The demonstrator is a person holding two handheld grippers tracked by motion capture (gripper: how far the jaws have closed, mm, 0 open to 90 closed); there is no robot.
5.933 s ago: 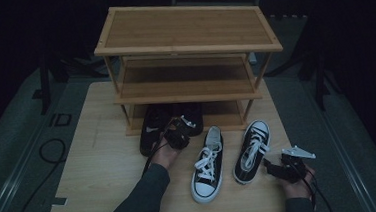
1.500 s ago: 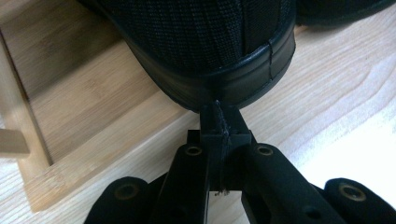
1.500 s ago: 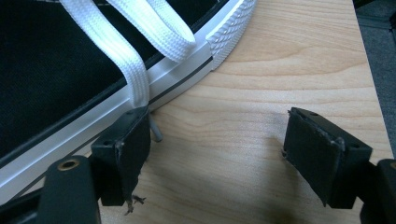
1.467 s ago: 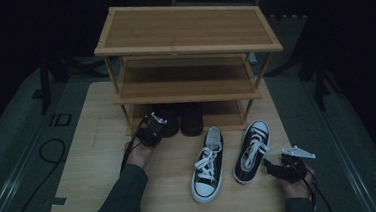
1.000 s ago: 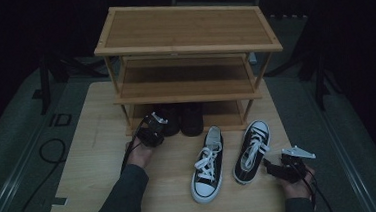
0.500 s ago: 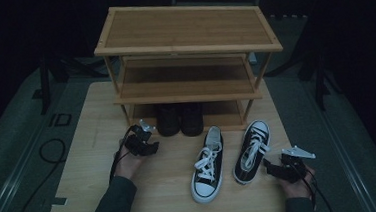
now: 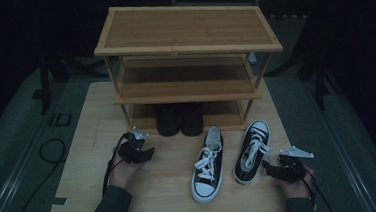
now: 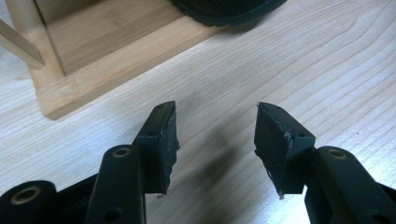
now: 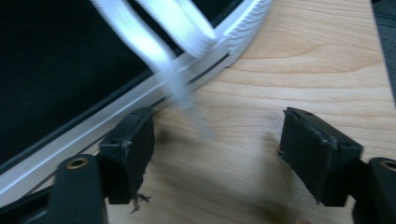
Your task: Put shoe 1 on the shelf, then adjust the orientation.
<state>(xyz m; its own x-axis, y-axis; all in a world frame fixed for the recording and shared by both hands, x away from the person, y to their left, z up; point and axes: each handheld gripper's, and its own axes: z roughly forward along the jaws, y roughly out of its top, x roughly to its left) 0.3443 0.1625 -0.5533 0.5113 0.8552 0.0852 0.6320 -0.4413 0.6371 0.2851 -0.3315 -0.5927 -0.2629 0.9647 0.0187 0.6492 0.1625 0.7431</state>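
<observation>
- inspecting the high view: the black shoes (image 7: 179, 119) sit side by side on the bottom shelf of the wooden rack (image 7: 186, 41), toes pointing out. two black-and-white sneakers lie on the tabletop (image 7: 166, 187) in front, the left sneaker (image 7: 207, 164) and the right sneaker (image 7: 251, 150), near each other but apart. the left tongs (image 7: 141, 152) hang over bare tabletop left of the black shoes, clear of them. the right tongs (image 7: 276, 171) sit just beside the right sneaker's heel end.
- left gripper view: the left tongs (image 8: 215, 140) have just been opening and stand spread, nothing between the pads (image 8: 161, 140), with bare wood beneath. the rack's base rail (image 8: 116, 60) and the edge of a black sole (image 8: 224, 11) lie ahead.
- right gripper view: the right tongs (image 9: 215, 154) stand wide, having just closed a little. no part of the sneaker is pinched. its white sole edge (image 9: 140, 98) passes just behind the left pad and a white lace (image 9: 163, 51) hangs over the gap.
- judgement: the sneakers appear next for shelving. to do it well, take the right sneaker by its side wall or heel collar, not the loose lace, and close firmly before lifting.
</observation>
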